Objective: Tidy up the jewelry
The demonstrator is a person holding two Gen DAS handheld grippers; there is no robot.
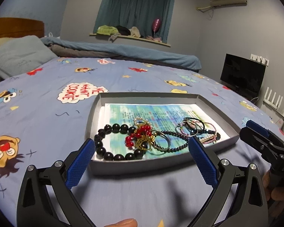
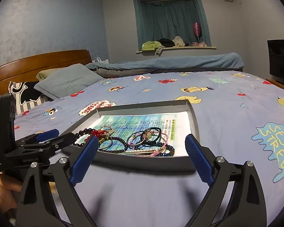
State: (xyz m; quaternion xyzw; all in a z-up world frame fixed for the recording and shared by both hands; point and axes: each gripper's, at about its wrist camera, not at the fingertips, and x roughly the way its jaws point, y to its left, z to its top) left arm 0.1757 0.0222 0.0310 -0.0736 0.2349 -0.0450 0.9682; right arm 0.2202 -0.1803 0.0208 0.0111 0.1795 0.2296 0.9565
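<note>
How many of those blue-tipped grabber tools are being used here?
2. The left gripper with blue ribbed pads is open before the grey cardboard tray of jewelry; the right gripper, alike, is open beside it. None seems hidden.

Printed text on the blue-green sheet [image 1: 161,113] lining the grey tray [image 1: 96,111] staying too small to read, tangled bracelets [image 2: 151,141] overlapping into an unsortable heap, left blue pad [image 2: 85,157] hiding the tray's near corner, television [image 2: 282,62] being cropped by the picture's edge
</note>
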